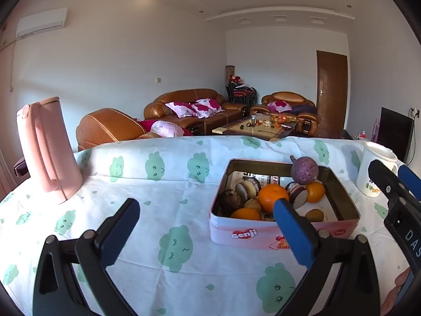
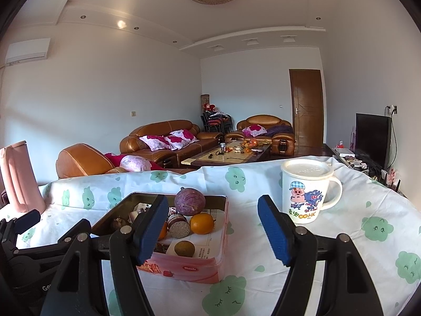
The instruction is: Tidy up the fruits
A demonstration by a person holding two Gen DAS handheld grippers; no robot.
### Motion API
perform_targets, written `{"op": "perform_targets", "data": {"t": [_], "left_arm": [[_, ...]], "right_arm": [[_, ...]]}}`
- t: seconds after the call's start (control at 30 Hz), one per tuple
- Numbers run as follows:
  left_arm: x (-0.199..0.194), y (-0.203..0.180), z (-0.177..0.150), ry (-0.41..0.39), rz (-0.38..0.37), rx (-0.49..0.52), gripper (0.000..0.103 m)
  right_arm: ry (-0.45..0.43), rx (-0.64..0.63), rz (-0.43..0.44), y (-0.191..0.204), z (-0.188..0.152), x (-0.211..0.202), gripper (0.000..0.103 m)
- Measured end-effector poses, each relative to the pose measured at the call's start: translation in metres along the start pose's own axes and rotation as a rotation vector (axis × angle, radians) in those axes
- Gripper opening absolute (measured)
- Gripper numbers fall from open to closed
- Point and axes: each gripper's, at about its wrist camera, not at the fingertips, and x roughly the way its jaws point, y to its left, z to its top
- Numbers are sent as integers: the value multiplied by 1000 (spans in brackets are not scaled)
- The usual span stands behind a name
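Only rightward: mug cartoon, television.

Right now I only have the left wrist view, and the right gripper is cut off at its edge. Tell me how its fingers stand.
Observer: The right gripper is open, with nothing between its fingers.
Operator: Report what it faces.
Observer: Its gap looks at bare cloth between the tin and the mug. The two stand apart.
Operator: Describe that mug. It is half hidden for me.
Observer: A lid covers it, and its handle points right, away from the tin.
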Motion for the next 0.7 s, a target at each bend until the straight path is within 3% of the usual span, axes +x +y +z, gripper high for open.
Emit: {"op": "perform_targets", "data": {"t": [0.7], "left_arm": [[0,1,1,4,14,-4,103]], "right_arm": [[-1,1,-2,0,0,0,72]]}}
